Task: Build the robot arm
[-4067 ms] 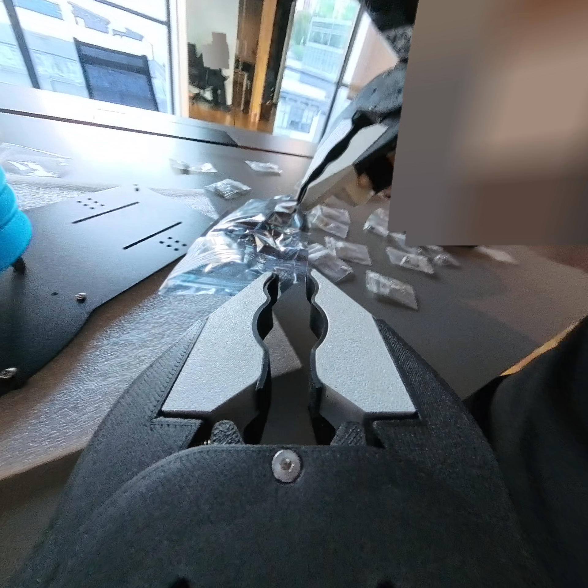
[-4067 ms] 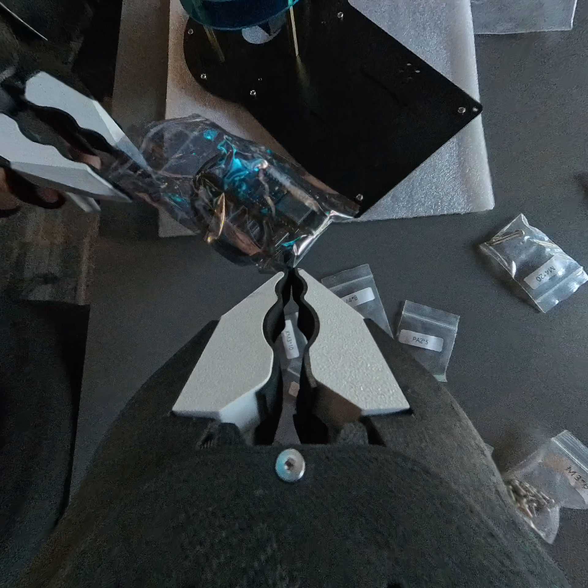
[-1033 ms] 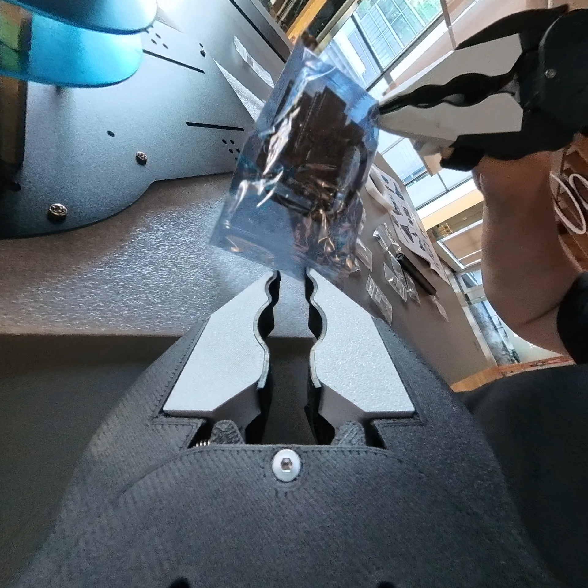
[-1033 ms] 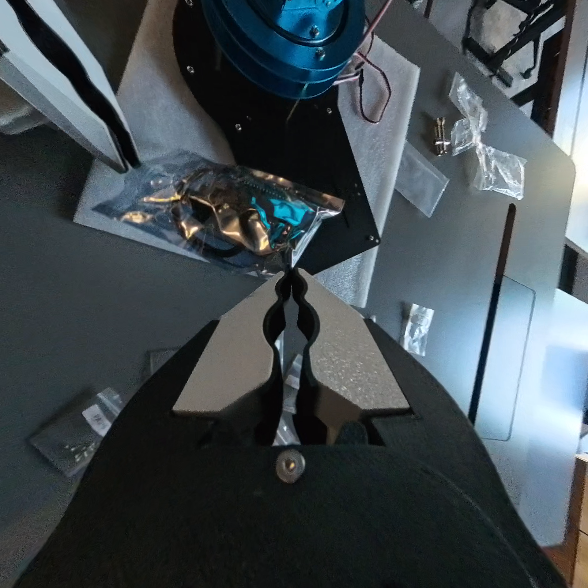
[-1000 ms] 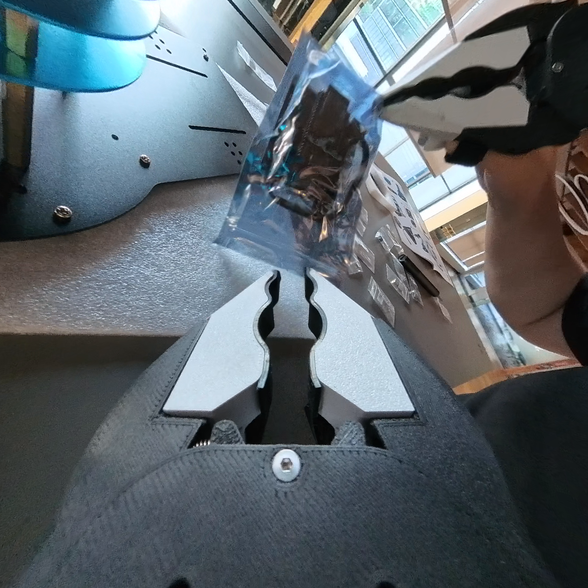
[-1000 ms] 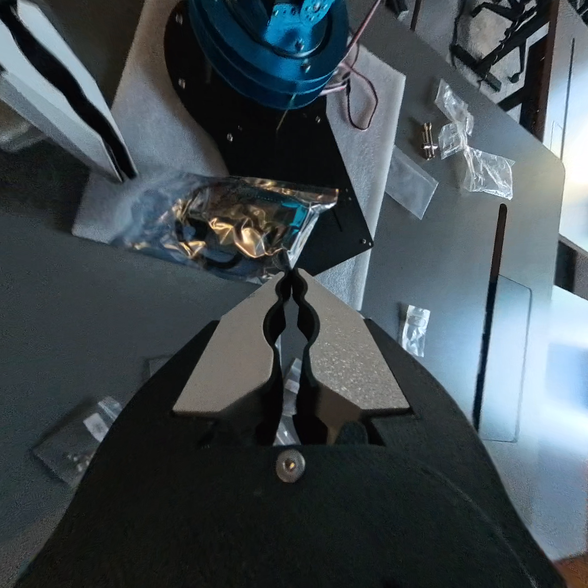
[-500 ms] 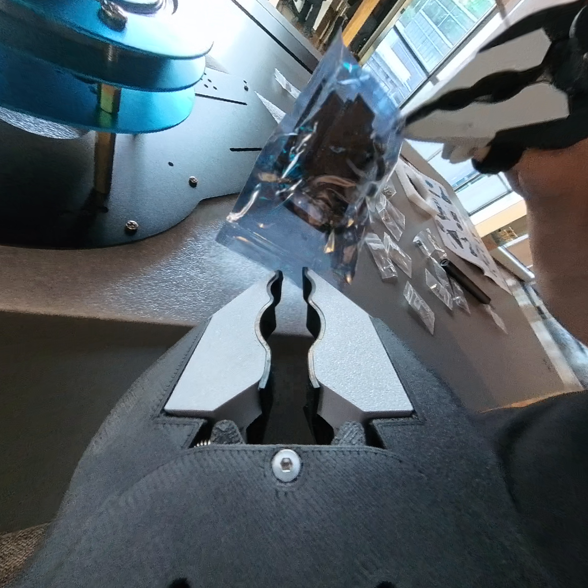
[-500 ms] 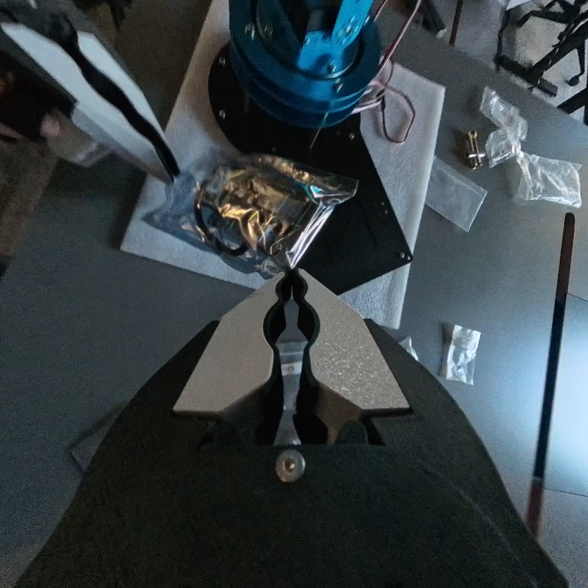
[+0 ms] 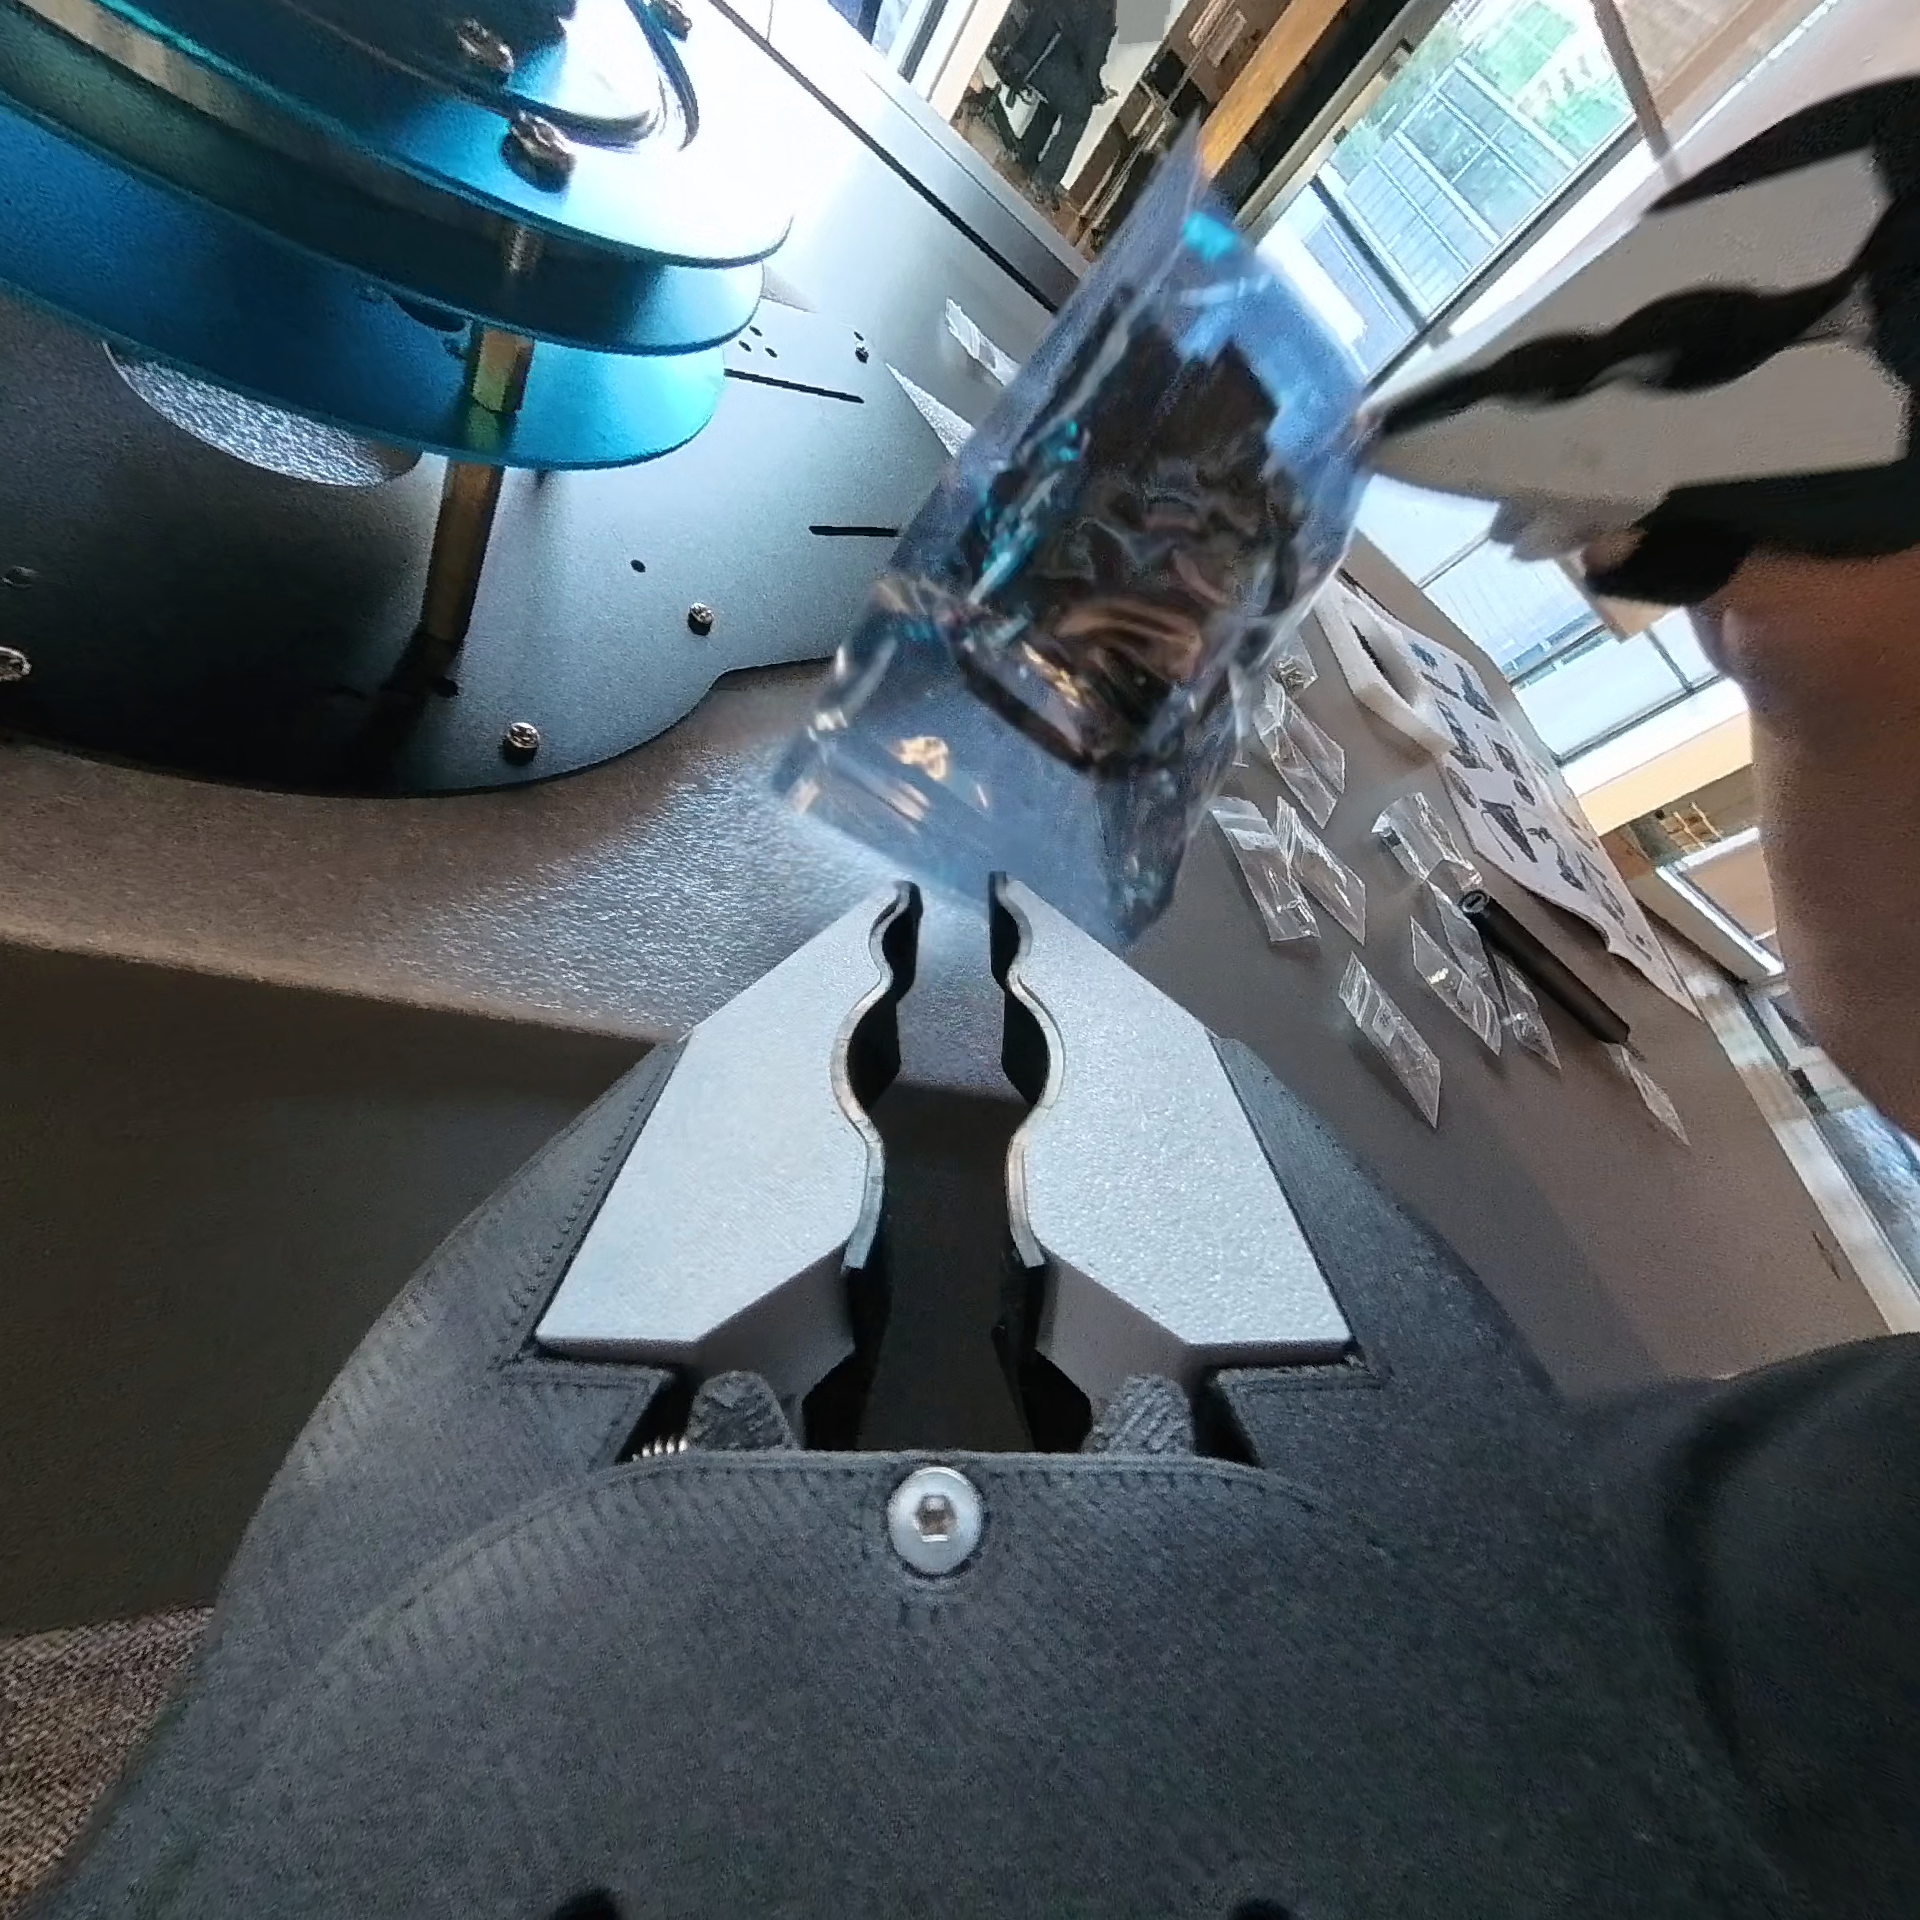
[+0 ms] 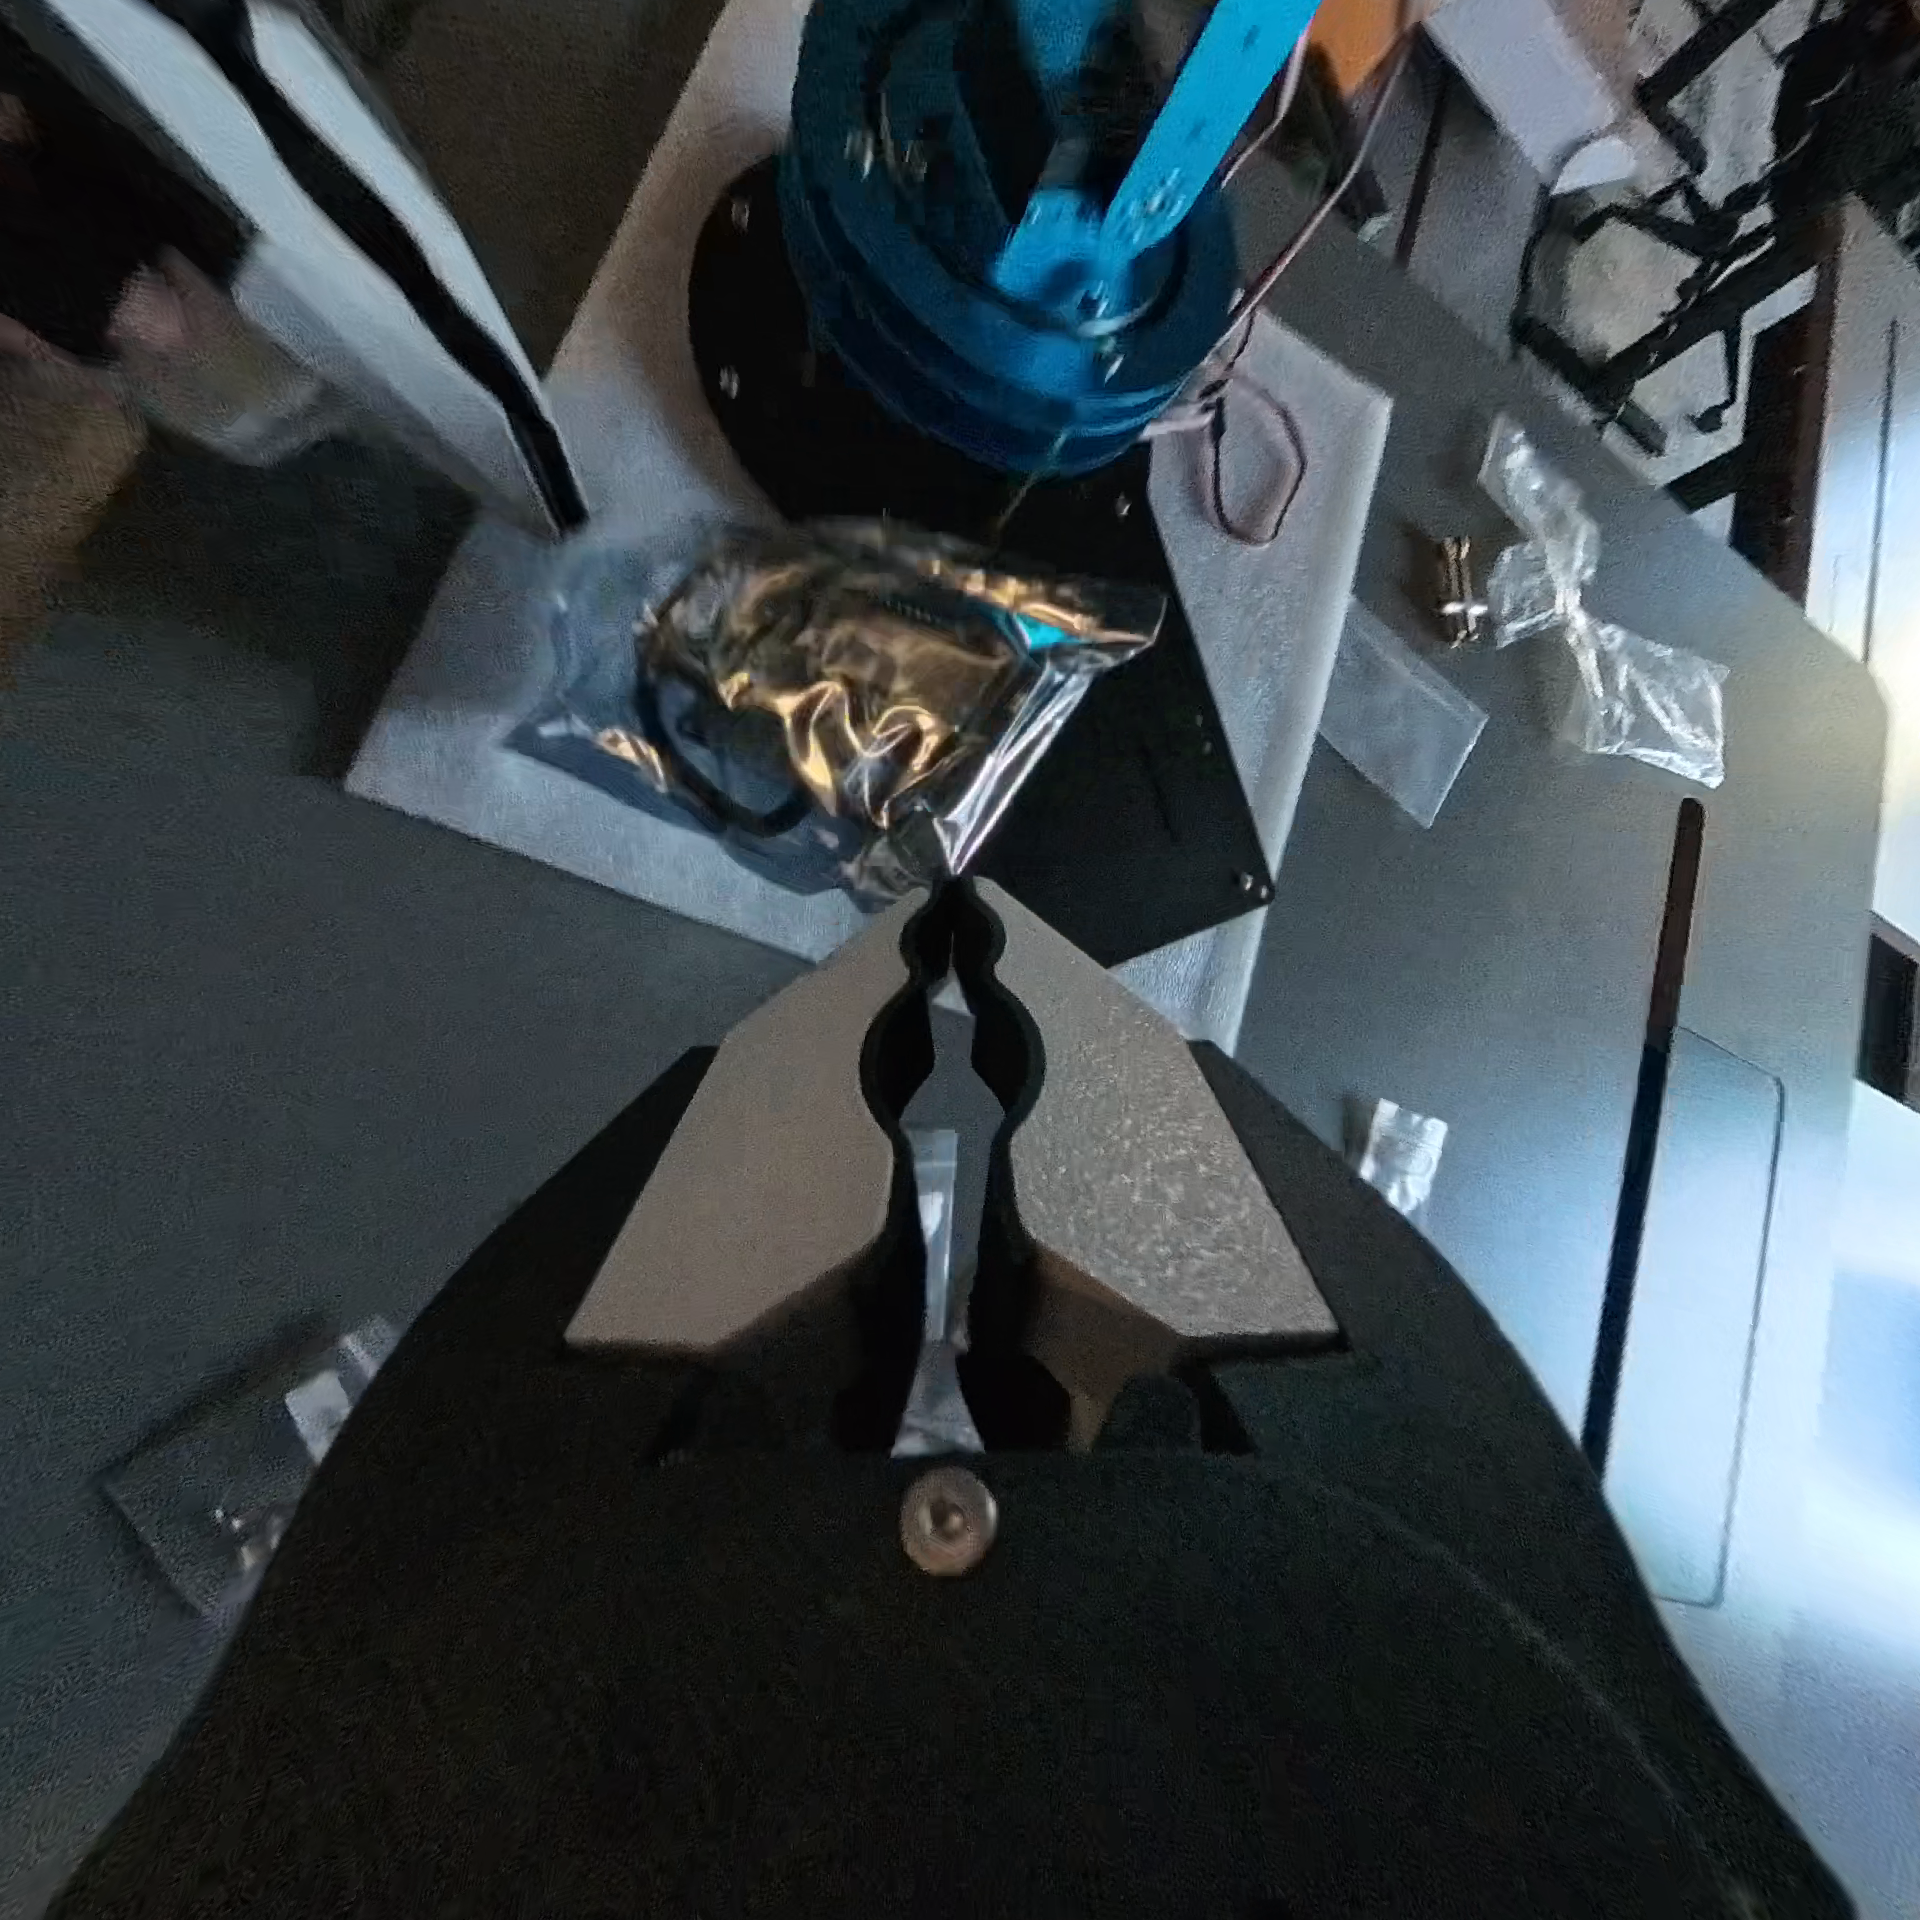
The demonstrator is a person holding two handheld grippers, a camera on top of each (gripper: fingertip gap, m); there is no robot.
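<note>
A shiny clear-blue anti-static bag point(image 9: 1091, 582) with a dark circuit board and a black cable inside hangs in the air above the table. My right gripper point(image 10: 951, 899) is shut on one corner of the bag point(image 10: 831, 675). It also shows at the upper right of the left wrist view point(image 9: 1377, 426), pinching the bag's upper edge. My left gripper point(image 9: 951, 894) has a narrow gap between its fingers and sits just under the bag's lower edge, not clamped on it. In the right wrist view the left gripper point(image 10: 561, 525) is beside the bag's far corner.
A blue round layered assembly point(image 10: 997, 312) with wires stands on a black metal plate point(image 10: 1164, 831) on a white foam sheet point(image 10: 623, 831). Several small clear bags of hardware point(image 9: 1299, 883), a printed sheet point(image 9: 1496, 790) and a black rod point(image 9: 1538, 966) lie on the dark table. A person's arm point(image 9: 1870, 831) is at the right.
The bag, on the table four seconds ago, now hangs from my right gripper. My left gripper's fingers have narrowed slightly. Both views have shifted, showing more of the blue assembly.
</note>
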